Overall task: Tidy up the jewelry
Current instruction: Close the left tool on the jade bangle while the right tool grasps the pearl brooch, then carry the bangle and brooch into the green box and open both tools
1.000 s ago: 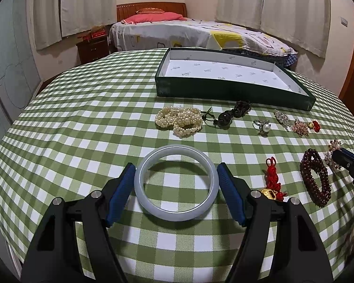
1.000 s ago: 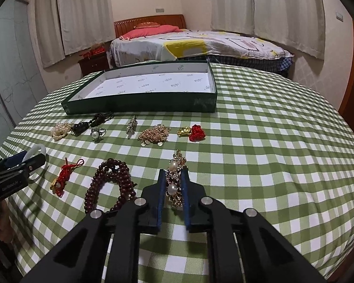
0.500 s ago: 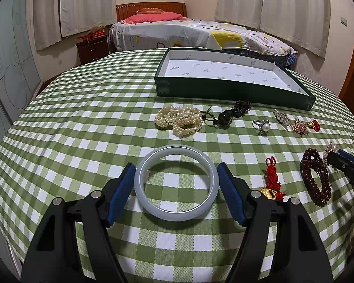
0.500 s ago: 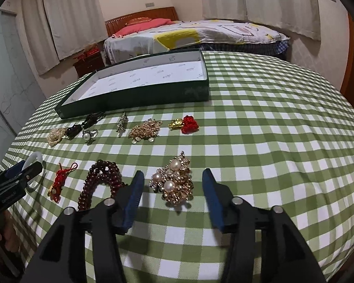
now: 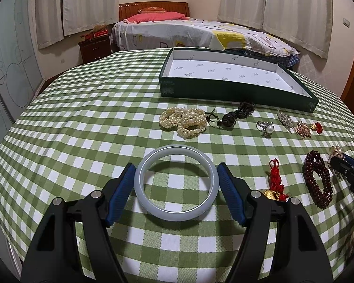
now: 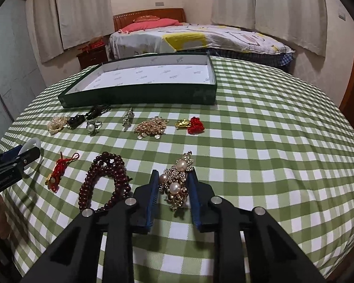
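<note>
A pale jade bangle (image 5: 175, 181) lies flat on the checked tablecloth between the blue pads of my left gripper (image 5: 175, 172), which is open around it, pads close to its sides. My right gripper (image 6: 173, 176) has its pads on both sides of a gold pearl brooch (image 6: 177, 180) lying on the cloth; whether they press it is unclear. The green box (image 6: 141, 94) with white lining stands empty at the back, also in the left wrist view (image 5: 236, 92).
On the cloth lie a pearl bracelet (image 5: 183, 121), a black bead cord (image 5: 233, 115), a pearl ring (image 5: 266, 127), a dark red bead bracelet (image 6: 106, 179), red knot charms (image 6: 59, 172) (image 6: 192, 125) and a gold brooch (image 6: 151, 127). A bed stands behind the table.
My right gripper opened off the pearl brooch half a second ago and has now narrowed around it again. The left gripper and bangle have not moved.
</note>
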### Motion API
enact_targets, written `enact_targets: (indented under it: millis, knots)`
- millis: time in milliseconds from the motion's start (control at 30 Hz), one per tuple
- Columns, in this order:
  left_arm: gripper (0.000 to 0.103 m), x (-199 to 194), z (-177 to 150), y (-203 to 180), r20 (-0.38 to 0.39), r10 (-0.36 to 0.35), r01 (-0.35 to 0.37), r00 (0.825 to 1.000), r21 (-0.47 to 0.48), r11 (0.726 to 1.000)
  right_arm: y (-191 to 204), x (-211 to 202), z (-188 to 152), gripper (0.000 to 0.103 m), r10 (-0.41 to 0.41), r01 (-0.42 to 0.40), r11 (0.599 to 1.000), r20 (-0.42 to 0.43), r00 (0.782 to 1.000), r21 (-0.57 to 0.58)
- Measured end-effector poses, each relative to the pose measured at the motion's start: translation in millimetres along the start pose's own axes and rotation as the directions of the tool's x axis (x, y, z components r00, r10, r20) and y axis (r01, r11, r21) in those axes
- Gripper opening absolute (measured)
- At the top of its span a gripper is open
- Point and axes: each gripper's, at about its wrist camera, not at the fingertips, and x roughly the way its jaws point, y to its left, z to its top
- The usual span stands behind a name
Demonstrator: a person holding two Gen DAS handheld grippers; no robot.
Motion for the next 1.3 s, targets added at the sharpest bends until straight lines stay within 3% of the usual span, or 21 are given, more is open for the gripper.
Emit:
enact_targets:
  millis: [300,667,967,1300]
  knots:
    - [0.069,-5.9,3.1,0.4,0.012,0.000,0.000,1.000,-0.004,1.000,-3.0,-10.0,2.5,0.024,0.001,-0.002,1.000,0.034,0.999,0.014]
    - [0.069,-26.9,30.1,-10.0,0.093,-0.019,0.019,0.995,0.002,1.000,-0.1,-31.5,22.9,0.024,0.018,-0.020,1.000,0.121,0.993,0.018]
    - [0.069,-30.2,69.6,-23.2,0.165,-0.035,0.033,0.986,0.016,0.999,-2.9,-41.8,65.2,0.024,0.024,-0.030,0.999,0.222,0.975,0.022]
    - [0.069,-5.0,135.8,-44.3,0.249,-0.067,0.058,0.966,0.043,0.997,-8.1,-15.2,128.4,0.024,0.039,-0.049,0.999,0.288,0.957,0.025]
